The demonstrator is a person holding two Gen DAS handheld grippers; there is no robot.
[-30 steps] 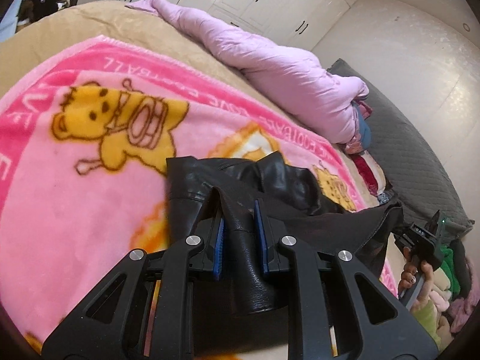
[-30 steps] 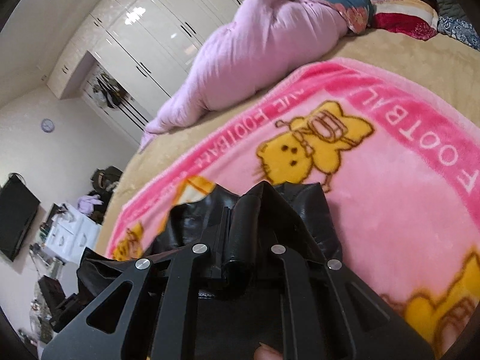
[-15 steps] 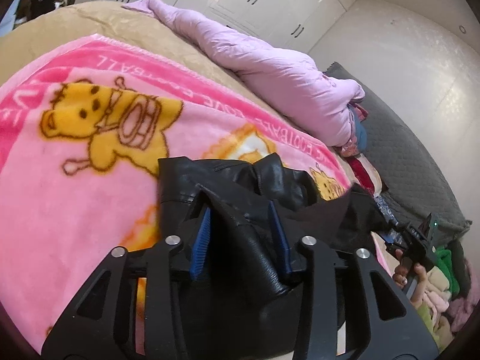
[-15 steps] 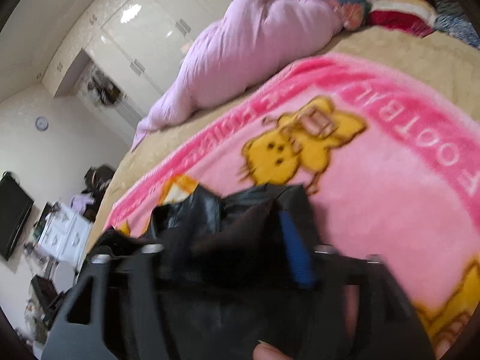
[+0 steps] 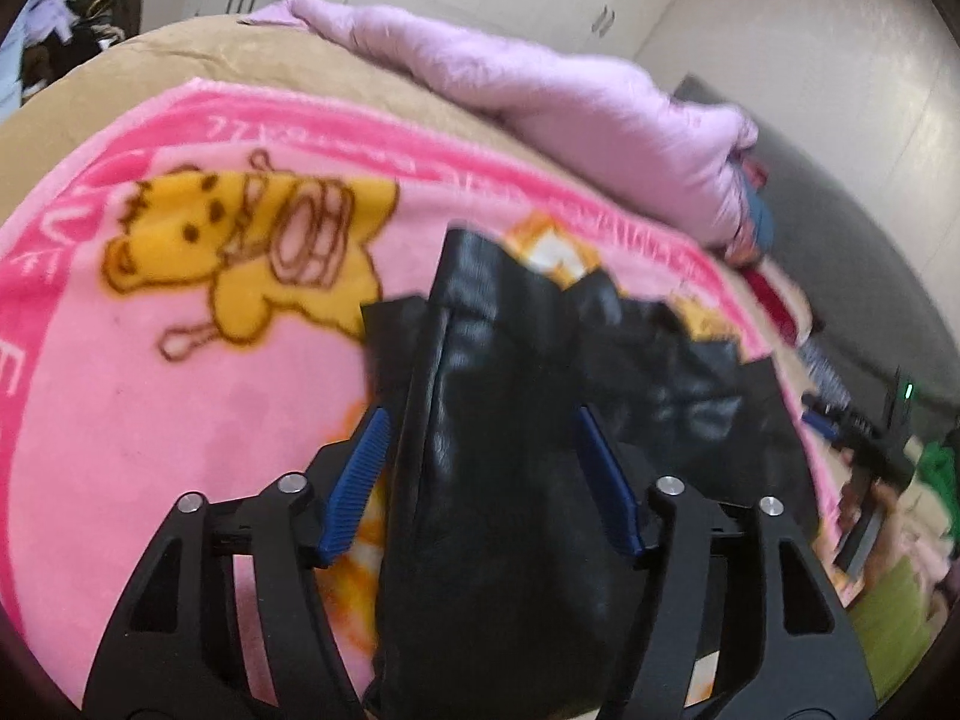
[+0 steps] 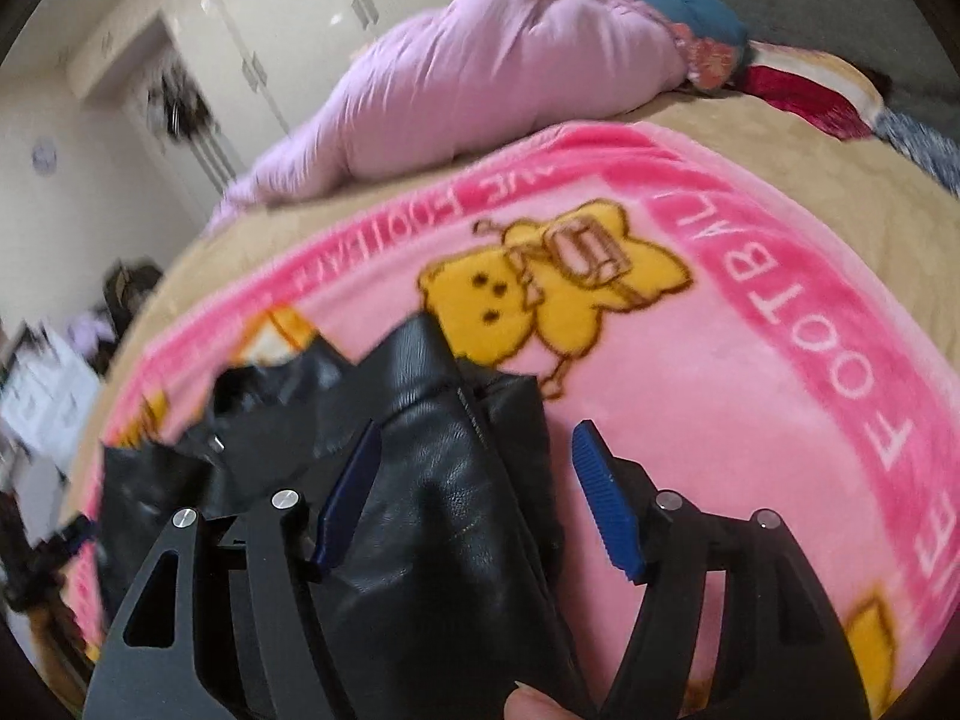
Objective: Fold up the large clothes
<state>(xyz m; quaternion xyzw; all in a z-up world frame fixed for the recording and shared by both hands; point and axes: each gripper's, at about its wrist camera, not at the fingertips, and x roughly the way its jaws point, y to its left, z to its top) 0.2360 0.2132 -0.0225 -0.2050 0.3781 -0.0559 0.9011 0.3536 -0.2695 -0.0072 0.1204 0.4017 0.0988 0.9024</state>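
Observation:
A black leather jacket [image 5: 498, 450] lies on a pink bear-print blanket [image 5: 180, 360] on the bed. My left gripper [image 5: 480, 420] is open, its blue pads [image 5: 360, 480] standing wide on either side of a fold of the jacket. In the right wrist view my right gripper [image 6: 474, 438] is also open over the jacket [image 6: 432, 510], which lies between the pads [image 6: 606, 510] toward the left one. The right gripper also shows at the right edge of the left wrist view [image 5: 864, 450].
A lilac quilt [image 5: 570, 102] is bunched along the far side of the bed, with colourful pillows [image 6: 780, 84] and a grey headboard [image 5: 870, 252] beyond. White wardrobes [image 6: 240, 48] stand behind. Clothes are piled off the bed's edge [image 5: 936, 468].
Both grippers were shut on folds of the jacket a second ago. Both have opened wide and the leather now lies loose between the pads.

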